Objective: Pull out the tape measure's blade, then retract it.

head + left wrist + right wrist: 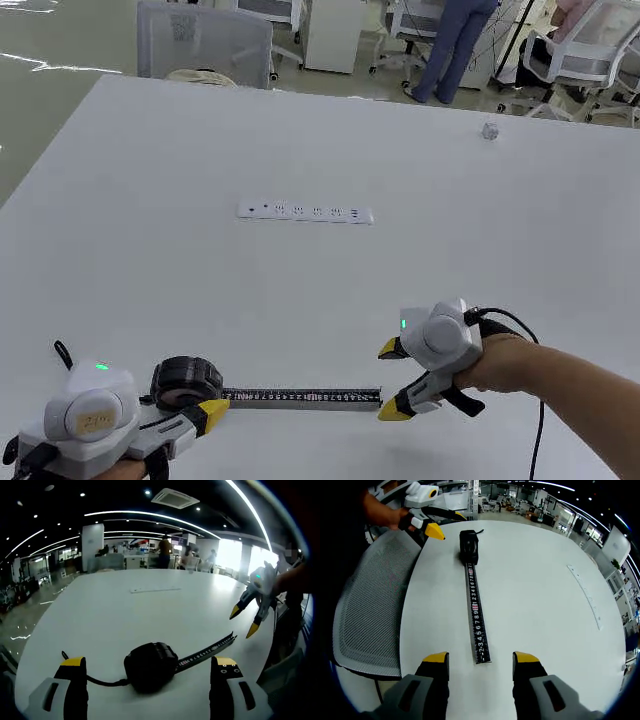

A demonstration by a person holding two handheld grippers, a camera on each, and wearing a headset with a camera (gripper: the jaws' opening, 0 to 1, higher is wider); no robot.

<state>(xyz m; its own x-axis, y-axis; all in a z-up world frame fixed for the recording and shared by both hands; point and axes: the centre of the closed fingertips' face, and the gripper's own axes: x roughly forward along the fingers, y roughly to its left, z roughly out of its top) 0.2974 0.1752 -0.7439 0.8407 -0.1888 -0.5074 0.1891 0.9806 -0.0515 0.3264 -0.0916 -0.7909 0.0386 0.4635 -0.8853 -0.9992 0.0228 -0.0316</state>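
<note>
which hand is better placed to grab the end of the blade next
Right. The right hand-held gripper is open with the blade ending right at its jaw tips. The left hand-held gripper is open around the tape measure case, at the blade's other end.

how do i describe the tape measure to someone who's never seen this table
On the big white table, look at the near edge. The tape measure is the round black case at the left gripper, its numbered blade stretched flat toward the right gripper, unlike the white power strip farther back.
</note>
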